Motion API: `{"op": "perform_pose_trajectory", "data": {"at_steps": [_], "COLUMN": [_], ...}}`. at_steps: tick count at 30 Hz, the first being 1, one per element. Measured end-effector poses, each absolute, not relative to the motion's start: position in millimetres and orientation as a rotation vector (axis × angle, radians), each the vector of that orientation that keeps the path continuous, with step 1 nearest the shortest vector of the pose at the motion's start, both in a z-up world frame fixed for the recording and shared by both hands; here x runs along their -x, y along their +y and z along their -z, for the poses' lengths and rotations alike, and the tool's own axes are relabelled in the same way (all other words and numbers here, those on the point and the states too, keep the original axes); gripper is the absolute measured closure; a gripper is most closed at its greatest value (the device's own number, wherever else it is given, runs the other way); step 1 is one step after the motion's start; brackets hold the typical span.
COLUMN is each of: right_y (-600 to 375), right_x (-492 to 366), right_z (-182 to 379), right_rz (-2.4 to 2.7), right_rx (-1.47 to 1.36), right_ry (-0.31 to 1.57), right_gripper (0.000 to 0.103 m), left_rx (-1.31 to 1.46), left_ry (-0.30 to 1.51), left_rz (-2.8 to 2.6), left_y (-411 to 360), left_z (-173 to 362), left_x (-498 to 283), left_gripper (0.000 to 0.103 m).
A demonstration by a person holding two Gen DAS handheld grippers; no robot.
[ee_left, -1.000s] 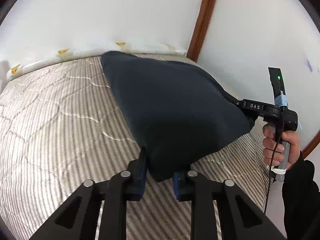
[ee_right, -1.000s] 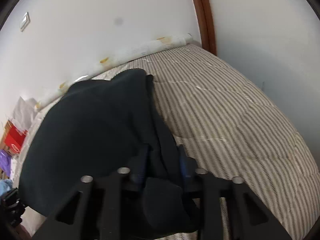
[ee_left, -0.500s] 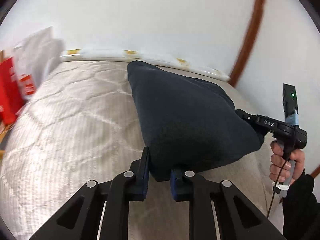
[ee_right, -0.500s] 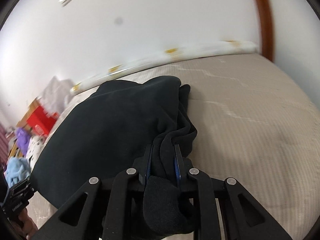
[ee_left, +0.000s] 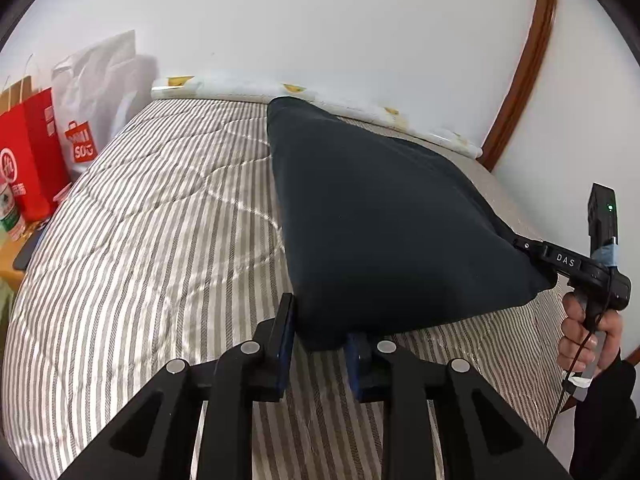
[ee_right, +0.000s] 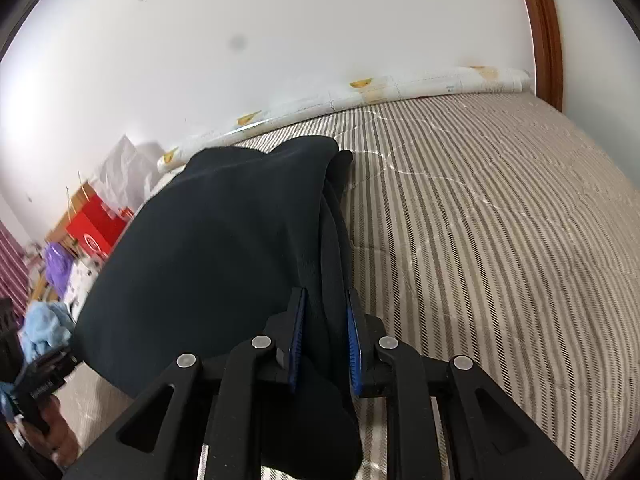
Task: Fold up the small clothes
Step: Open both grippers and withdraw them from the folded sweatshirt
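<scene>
To the far left of the left tongs (ee_left: pixel 322 334), red paper bags (ee_left: pixel 30 152) and a white shopping bag (ee_left: pixel 96 96) stand beside the bed (ee_left: pixel 152 240), whose striped quilted cover runs under and ahead of both tools. The left tongs grip the near left corner of the dark navy garment (ee_left: pixel 384 216); their jaws have just eased a little wider, yet the cloth still sits pinched between the pads. From that corner the garment stretches taut, ahead and to the right, raised off the cover, with its far corner reaching toward a white patterned roll (ee_left: pixel 320 100) lying along the wall. At the garment's right corner, seen from the left wrist, the right tongs (ee_right: pixel 324 340) hold the fabric, and the person's hand (ee_left: pixel 588 336) wraps the handle below a dark sleeve. In the right wrist view, the blue pads (ee_right: pixel 297 340) of the right tongs are clamped on a bunched fold of the garment, which spreads away to their left and drapes down below them. To the right of these tongs lies bare striped cover, with a brown wooden door frame (ee_right: pixel 542 28) beyond it.
</scene>
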State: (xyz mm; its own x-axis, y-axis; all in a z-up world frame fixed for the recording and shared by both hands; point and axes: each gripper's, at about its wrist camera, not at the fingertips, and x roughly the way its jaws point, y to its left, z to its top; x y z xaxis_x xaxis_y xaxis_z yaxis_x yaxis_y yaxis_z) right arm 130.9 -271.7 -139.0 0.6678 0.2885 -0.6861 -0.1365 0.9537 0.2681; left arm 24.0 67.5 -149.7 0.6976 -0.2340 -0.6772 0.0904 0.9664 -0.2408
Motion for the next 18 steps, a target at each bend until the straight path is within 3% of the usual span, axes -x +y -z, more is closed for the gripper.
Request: {"op": "perform_pose_trajectory", "data": {"at_steps": [4,8,18], "right_y": [-266.3,-273.9,-292.8], "right_x": [-121.7,-115.3,-179.0], "right_z": [132.3,120.2,77.8], "right_rz": [-0.215,-0.222,-0.202], "right_rx": [-0.151,-0.119,-0.139], "right_ry": [0.797,0.788,0.772], "right_gripper": [0.082,0.082,0.07], "left_rx": [0.213,0.27,0.296], "left_ry": [0.785,0.733,0.72], "left_rz": [0.173,0.179,0.148], "left_y": [76.6,101.8,123.3], "left_z": [146.4,136.7,119.5], "left_x": [-9.4,8.5,-49.4], "left_gripper": [0.075,0.059,0.058]}}
